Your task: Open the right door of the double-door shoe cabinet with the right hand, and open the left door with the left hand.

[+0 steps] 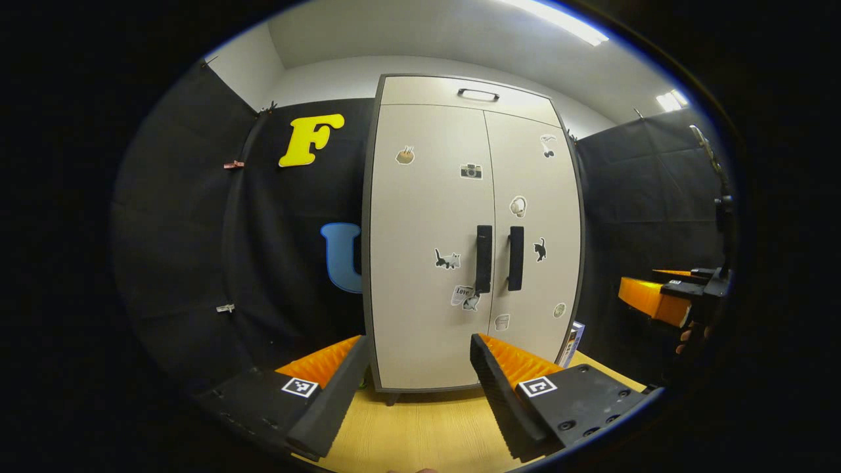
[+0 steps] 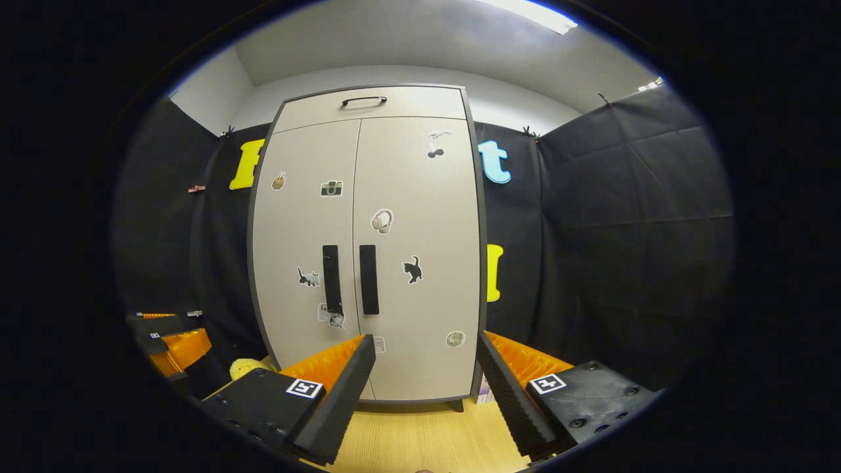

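A tall beige shoe cabinet (image 1: 427,263) stands on the wooden floor, both doors shut and dotted with stickers. Its left door handle (image 1: 483,259) and right door handle (image 1: 516,258) are black vertical bars by the centre seam. The left gripper (image 1: 417,387) is open, well short of the cabinet, facing the left door. In the right gripper view the same cabinet (image 2: 420,276) shows the left handle (image 2: 331,279) and right handle (image 2: 368,279). The right gripper (image 2: 427,387) is open, some way back from the right door. The right gripper (image 1: 670,295) also appears at the far right of the left gripper view.
A drawer with a black handle (image 1: 478,94) tops the cabinet. A small box (image 1: 573,341) leans by the cabinet's right foot. A yellow soft thing (image 2: 246,368) lies on the floor at the left. Black cloth walls close in on both sides.
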